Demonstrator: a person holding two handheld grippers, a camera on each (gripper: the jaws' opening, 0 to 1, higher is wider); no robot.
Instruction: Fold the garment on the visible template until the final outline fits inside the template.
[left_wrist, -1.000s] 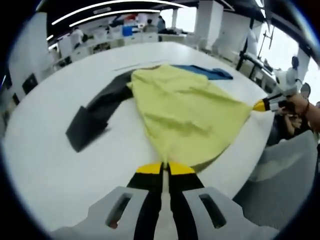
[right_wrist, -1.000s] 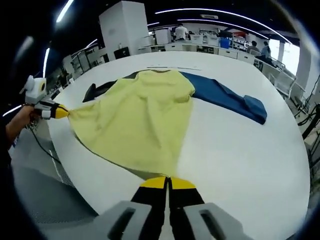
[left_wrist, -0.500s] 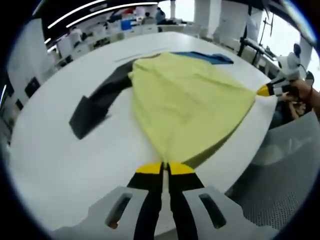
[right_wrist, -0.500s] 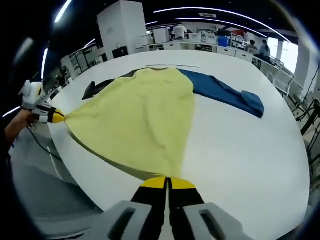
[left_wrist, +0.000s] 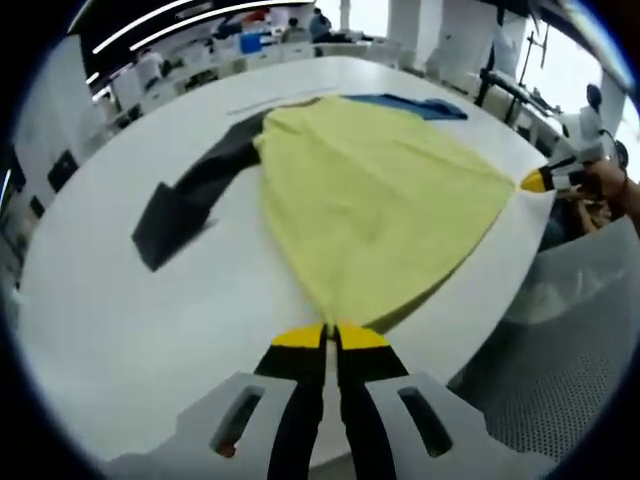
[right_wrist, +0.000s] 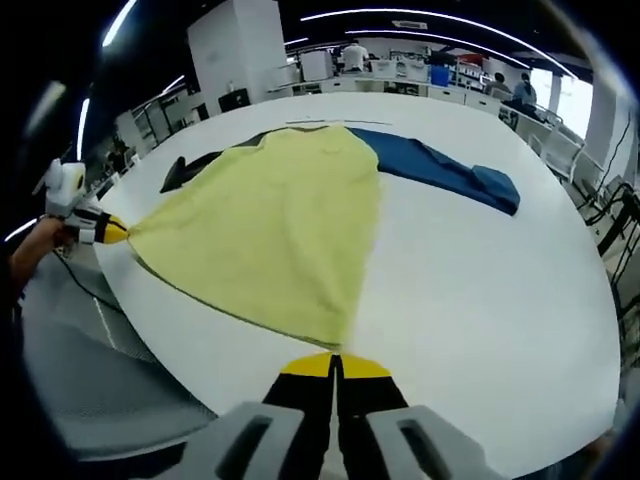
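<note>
A wide white table (left_wrist: 120, 330) is carrying the garment (left_wrist: 380, 210), which is lying spread across it with its pale yellow body facing up; a dark grey sleeve (left_wrist: 185, 200) is reaching out flat to the left in the left gripper view, and a blue sleeve (right_wrist: 445, 170) is reaching out to the right in the right gripper view. The table top is looking smooth and bare around the cloth, with a thin dark line (right_wrist: 325, 121) running across it just past the far end of the garment.

The left gripper (left_wrist: 328, 335) is pinching 1 near corner of the yellow hem with its jaws pressed together on the cloth; the right gripper (right_wrist: 335, 365) is doing the same at the other near corner, jaws closed on the hem. Each gripper is also showing at the side of the other's view, yellow-tipped and held by a hand (right_wrist: 35, 250), so the hem is being stretched taut between the 2 along the table's near edge.

Beyond the table the room is an open workspace; long white ceiling lights (right_wrist: 400, 15) are curving overhead, rows of desks (left_wrist: 230, 60) with equipment are standing at the far side, a white pillar (right_wrist: 240, 50) is rising behind, and several people (right_wrist: 350, 55) are standing in the distance; bright windows (left_wrist: 560, 80) are glowing on the right.
</note>
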